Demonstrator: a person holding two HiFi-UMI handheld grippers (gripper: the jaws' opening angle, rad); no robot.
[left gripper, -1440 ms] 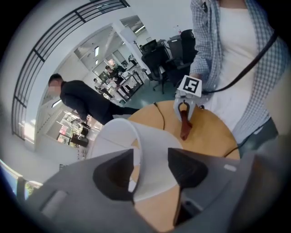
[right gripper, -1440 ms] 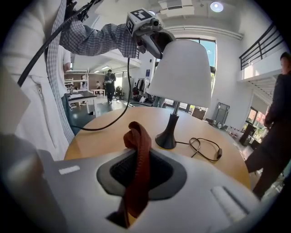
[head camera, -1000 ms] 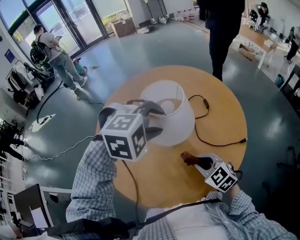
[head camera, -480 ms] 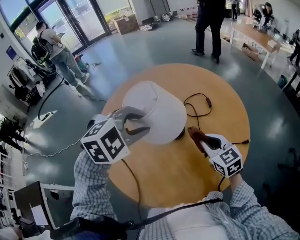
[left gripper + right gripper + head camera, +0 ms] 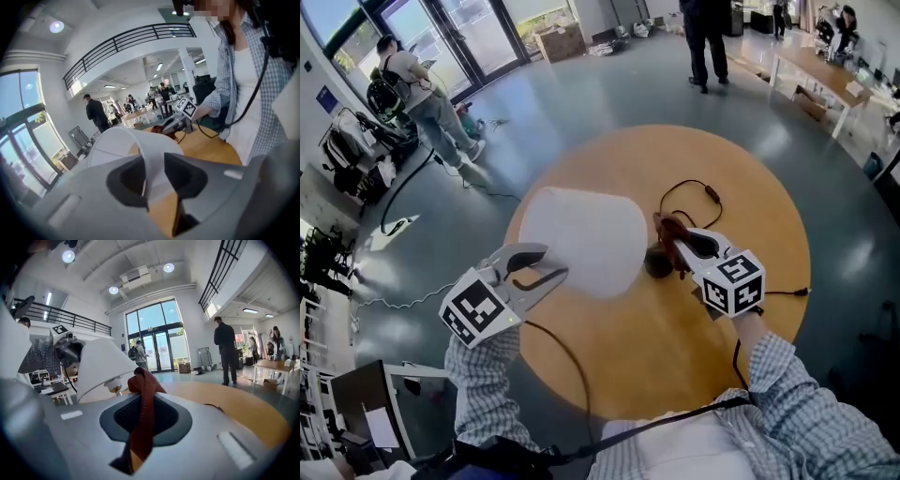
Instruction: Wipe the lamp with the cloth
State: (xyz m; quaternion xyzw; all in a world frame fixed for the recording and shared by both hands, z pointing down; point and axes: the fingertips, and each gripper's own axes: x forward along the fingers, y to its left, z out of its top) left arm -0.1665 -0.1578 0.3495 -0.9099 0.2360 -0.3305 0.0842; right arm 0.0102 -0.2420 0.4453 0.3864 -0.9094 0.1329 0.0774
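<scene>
Lamp (image 5: pixel 586 239), wood table (image 5: pixel 675 347), hall (image 5: pixel 581 84), L jaws closing on shade (image 5: pixel 119 143), R jaws clamp cloth (image 5: pixel 143 418)

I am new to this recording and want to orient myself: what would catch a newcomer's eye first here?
The white lampshade is tipped on its side near the middle of the round wooden table, with its rim between the closing jaws of the left gripper. Just to its right, the right gripper pinches a dark red cloth next to the lamp's dark base.
</scene>
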